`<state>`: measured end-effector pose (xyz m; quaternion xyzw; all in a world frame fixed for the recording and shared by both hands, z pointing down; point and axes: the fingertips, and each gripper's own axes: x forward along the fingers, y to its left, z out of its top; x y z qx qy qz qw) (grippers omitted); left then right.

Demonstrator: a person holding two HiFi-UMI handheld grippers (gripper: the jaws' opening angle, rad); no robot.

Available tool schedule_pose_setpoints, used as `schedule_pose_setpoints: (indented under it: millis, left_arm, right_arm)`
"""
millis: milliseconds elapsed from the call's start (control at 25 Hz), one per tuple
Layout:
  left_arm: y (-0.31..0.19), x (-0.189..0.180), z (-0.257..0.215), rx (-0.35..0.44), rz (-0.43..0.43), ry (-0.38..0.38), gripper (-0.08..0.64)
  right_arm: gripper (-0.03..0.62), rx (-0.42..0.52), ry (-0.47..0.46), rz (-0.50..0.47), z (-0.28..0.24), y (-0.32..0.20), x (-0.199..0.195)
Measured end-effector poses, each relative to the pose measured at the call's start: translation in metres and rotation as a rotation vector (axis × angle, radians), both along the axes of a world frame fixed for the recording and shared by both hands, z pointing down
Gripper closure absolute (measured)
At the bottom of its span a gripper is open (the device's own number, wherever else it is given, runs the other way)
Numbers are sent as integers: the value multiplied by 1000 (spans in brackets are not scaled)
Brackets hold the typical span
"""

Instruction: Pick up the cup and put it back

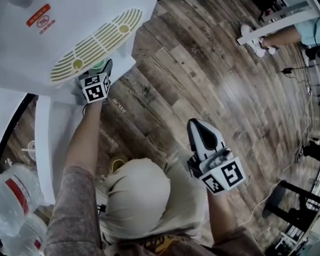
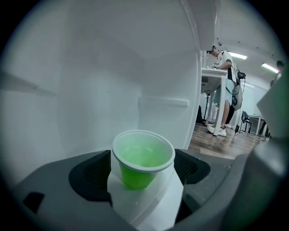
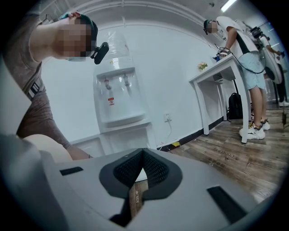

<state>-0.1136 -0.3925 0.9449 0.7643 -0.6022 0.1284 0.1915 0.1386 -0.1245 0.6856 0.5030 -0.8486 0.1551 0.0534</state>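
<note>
Left gripper (image 2: 142,168): jaws clasp the cup (image 2: 142,152), dark pads meeting the white rim on both sides. Cup is green, upright, mouth open toward the camera; nothing to be made out inside. A white wedge-shaped surface (image 2: 149,200) lies just under the cup base; cannot tell whether the base touches it. White walls of the dispenser (image 2: 113,76) fill the view behind the cup. From the head view, this gripper is at the front edge of the dispenser's slotted tray (image 1: 99,41), arm stretched forward, with a sliver of green showing just above its marker cube (image 1: 95,88). Right gripper (image 3: 143,155): jaws closed tip to tip, nothing between them, held low at the person's right side, well apart from the dispenser, over the wood floor (image 1: 210,68). Its view looks back across the room at the dispenser against the white wall. Clear water bottles (image 1: 14,196) lie at the lower left of the head view, beside the dispenser. Farther out, another person (image 3: 244,58) stands at a white table (image 3: 216,72), white shoes on the floor.
</note>
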Motion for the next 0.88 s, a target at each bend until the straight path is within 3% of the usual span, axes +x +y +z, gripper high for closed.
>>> schedule_pose_setpoints:
  millis: [320, 480, 880]
  left_arm:
    - [-5, 1, 3, 13, 8, -26, 141]
    - [-4, 0, 1, 15, 3, -30, 223]
    - [8, 18, -24, 39, 73, -18, 249]
  right_arm:
    - [591, -3, 4, 8, 2, 0, 0]
    - [591, -3, 1, 12, 2, 3, 3]
    - [591, 22, -17, 18, -3, 1, 4]
